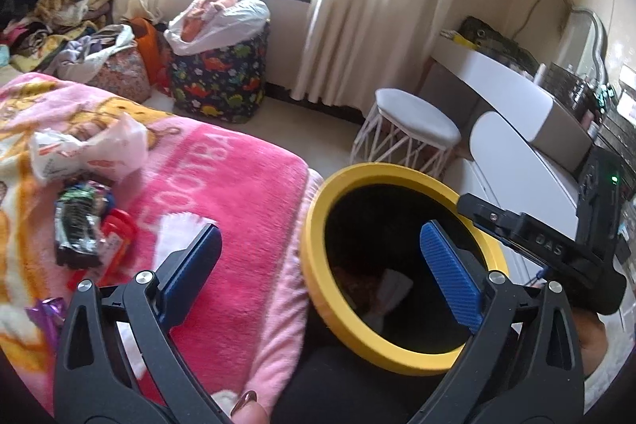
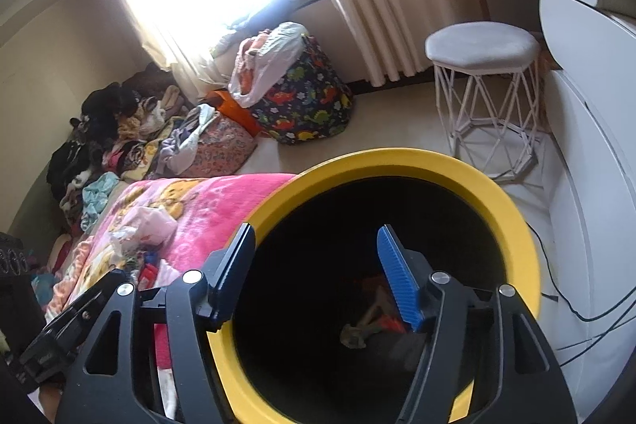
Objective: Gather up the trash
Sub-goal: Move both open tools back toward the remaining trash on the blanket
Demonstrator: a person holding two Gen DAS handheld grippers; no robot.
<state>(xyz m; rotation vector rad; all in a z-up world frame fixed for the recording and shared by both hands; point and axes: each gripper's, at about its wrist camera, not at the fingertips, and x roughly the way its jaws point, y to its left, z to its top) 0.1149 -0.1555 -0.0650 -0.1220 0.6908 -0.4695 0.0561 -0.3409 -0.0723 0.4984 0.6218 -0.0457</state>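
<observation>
grippers left (image 1: 320,265) and right (image 2: 314,273) gape empty over yellow-rimmed bin (image 2: 512,193) beside bed edge (image 1: 294,225)

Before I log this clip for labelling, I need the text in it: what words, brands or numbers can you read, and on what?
"OOTBA": large pale letters on the pink blanket, cut off at both ends, seen from the side.
"DAS": raised letters on the black body of the right gripper; uncertain.
Print on the white plastic bag: too blurred.
Print on the dark snack wrapper: too blurred.
</observation>
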